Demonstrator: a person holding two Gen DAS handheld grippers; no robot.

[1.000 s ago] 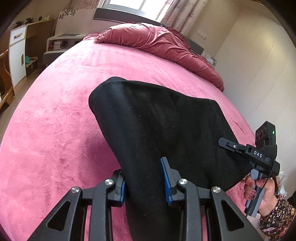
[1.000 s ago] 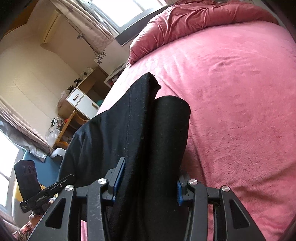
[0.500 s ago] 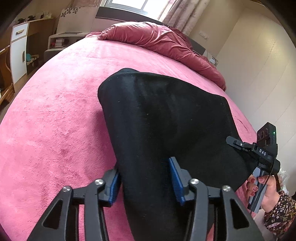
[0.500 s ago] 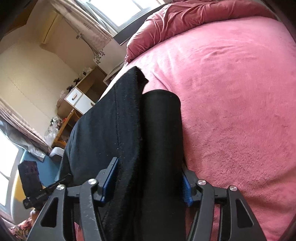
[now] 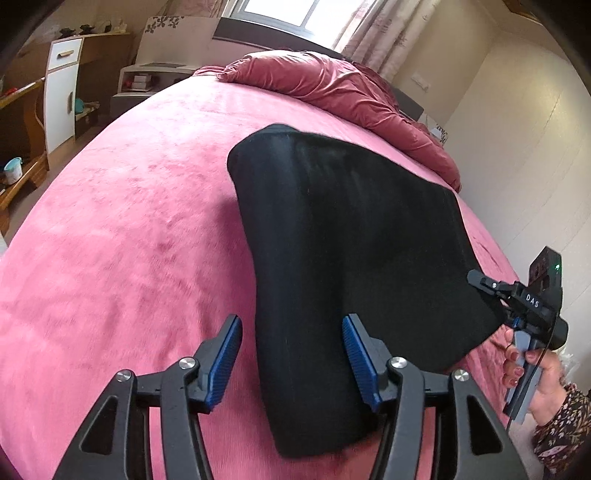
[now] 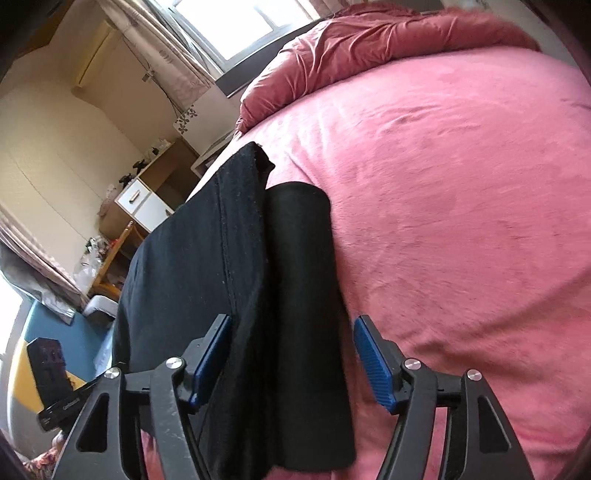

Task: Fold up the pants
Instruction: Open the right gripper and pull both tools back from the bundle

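Observation:
The black pants (image 5: 351,236) lie folded on the pink bed cover (image 5: 122,236). My left gripper (image 5: 291,354) is open, its blue pads either side of the near left corner of the pants, with a gap on the left side. My right gripper (image 6: 291,360) is open around the near right edge of the pants (image 6: 258,280), where stacked fabric layers show. The right gripper also shows in the left wrist view (image 5: 517,295) at the pants' right corner.
A crumpled dark pink duvet (image 5: 332,88) lies at the head of the bed. A white and wood cabinet (image 5: 61,88) and shelves stand to the left. A cream wall (image 5: 524,155) runs along the right side. The window (image 6: 236,26) is behind the bed.
Both grippers have opened and let go of the pants. The pants have come down to lie on the bed, and both grippers have pulled back a little.

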